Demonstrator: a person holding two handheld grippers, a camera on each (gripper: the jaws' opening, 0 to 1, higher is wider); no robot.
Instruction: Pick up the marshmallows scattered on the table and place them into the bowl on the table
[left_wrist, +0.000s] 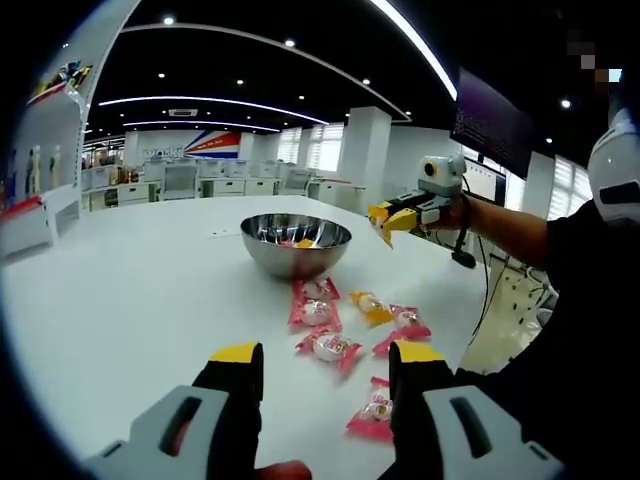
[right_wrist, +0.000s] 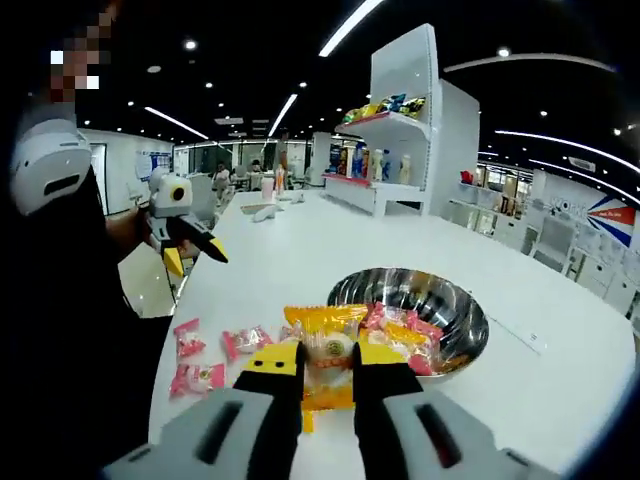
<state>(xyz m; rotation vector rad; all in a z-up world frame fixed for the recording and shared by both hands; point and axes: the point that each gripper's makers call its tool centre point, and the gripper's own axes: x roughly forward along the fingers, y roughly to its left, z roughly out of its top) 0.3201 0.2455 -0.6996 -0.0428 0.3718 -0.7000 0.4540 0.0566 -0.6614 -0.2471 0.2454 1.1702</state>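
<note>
A steel bowl (left_wrist: 290, 262) stands mid-table with a few wrapped marshmallows in it. Several pink and yellow marshmallow packets (left_wrist: 333, 347) lie on the white table between the bowl and my left gripper (left_wrist: 327, 353), which is open and hovers just before them with nothing between its jaws. In the right gripper view, my right gripper (right_wrist: 325, 358) is shut on a yellow-wrapped marshmallow (right_wrist: 325, 340), held close to the bowl (right_wrist: 400, 285) on its near side. Three pink packets (right_wrist: 245, 341) lie to the left, below the left gripper (right_wrist: 195, 255). The right gripper (left_wrist: 392, 220) shows beside the bowl.
A person's arm and dark sleeve (left_wrist: 590, 260) border the table's right edge, where a cable (left_wrist: 487, 290) hangs. A white shelf unit (right_wrist: 400, 130) with goods stands beyond the table. Small white items (right_wrist: 265, 212) sit at the table's far end.
</note>
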